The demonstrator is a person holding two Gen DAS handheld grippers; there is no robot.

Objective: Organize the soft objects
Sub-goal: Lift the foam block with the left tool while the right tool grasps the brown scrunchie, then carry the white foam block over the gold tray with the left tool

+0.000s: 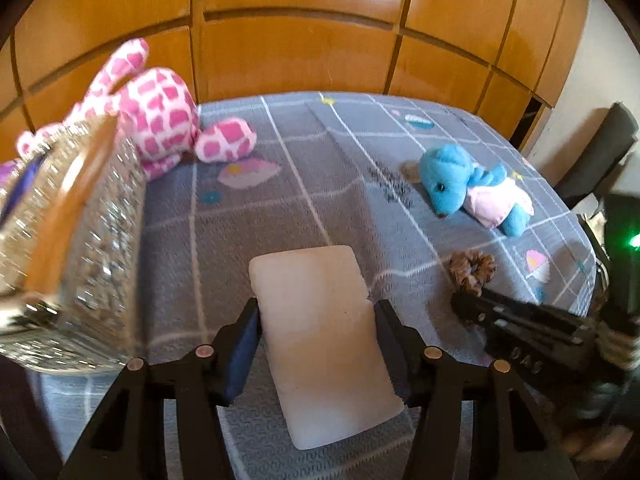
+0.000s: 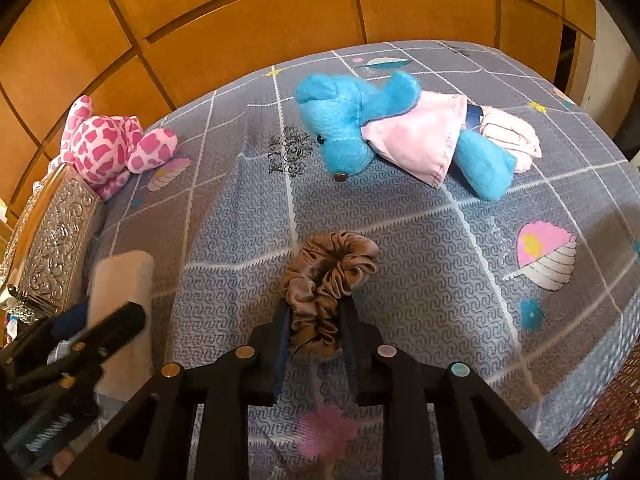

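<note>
A cream foam pad (image 1: 316, 288) sits between the fingers of my left gripper (image 1: 318, 312), whose pads press its two long sides; the same pad (image 2: 124, 280) shows at the left of the right wrist view. My right gripper (image 2: 318, 308) is shut on a brown satin scrunchie (image 2: 332, 268), bunched between the fingers and resting on the grey checked cover (image 2: 420, 240). In the left wrist view that scrunchie (image 1: 472, 268) lies at the tip of the right gripper (image 1: 464, 304). A blue plush dog (image 2: 348, 128) in a pink dress lies further back, and a pink-spotted plush (image 2: 104, 144) lies far left.
An embossed silver box (image 1: 100, 240) stands close at the left, against the pink-spotted plush (image 1: 160, 120). A pale pink cloth item (image 2: 512, 136) lies behind the blue dog (image 1: 452, 184). Wooden cupboard doors (image 1: 300, 40) rise behind the cover. A dark chair (image 1: 600, 152) stands at the right.
</note>
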